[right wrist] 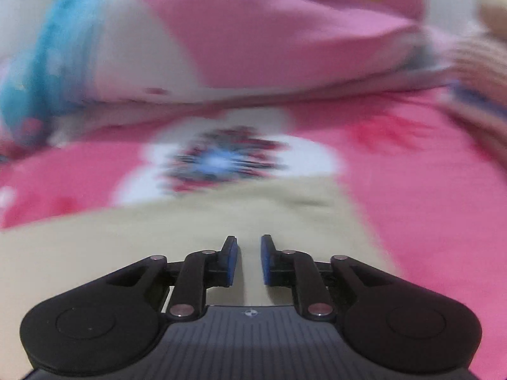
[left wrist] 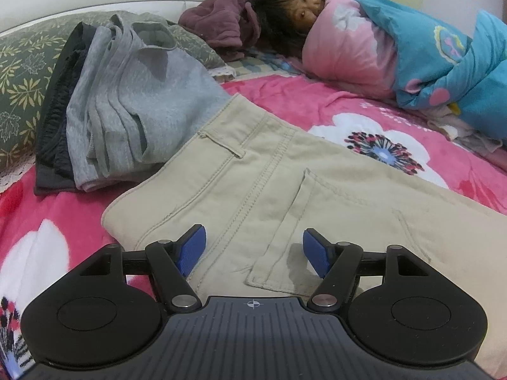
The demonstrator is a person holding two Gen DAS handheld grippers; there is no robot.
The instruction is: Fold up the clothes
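Beige trousers lie flat on a pink flowered blanket that covers the bed, waistband toward the upper left, back pocket and belt loop facing up, the legs running off to the right. Just beyond the waistband sits a stack of folded clothes: a grey garment on top of a dark one, both resting partly on a green leaf-patterned pillow. Farther back a person lies wrapped in a pink and blue quilt, with a crumpled mauve garment beside their head. The left gripper hovers low over the seat of the trousers, its blue-padded fingers spread wide with nothing between them, the back pocket lying under the gap. The right wrist view is heavily blurred; there the right gripper points across the beige cloth toward the white flower on the blanket and the quilt beyond. Its jaws stand a narrow gap apart, and beige fabric shows in that gap, but I cannot tell whether any of it is pinched
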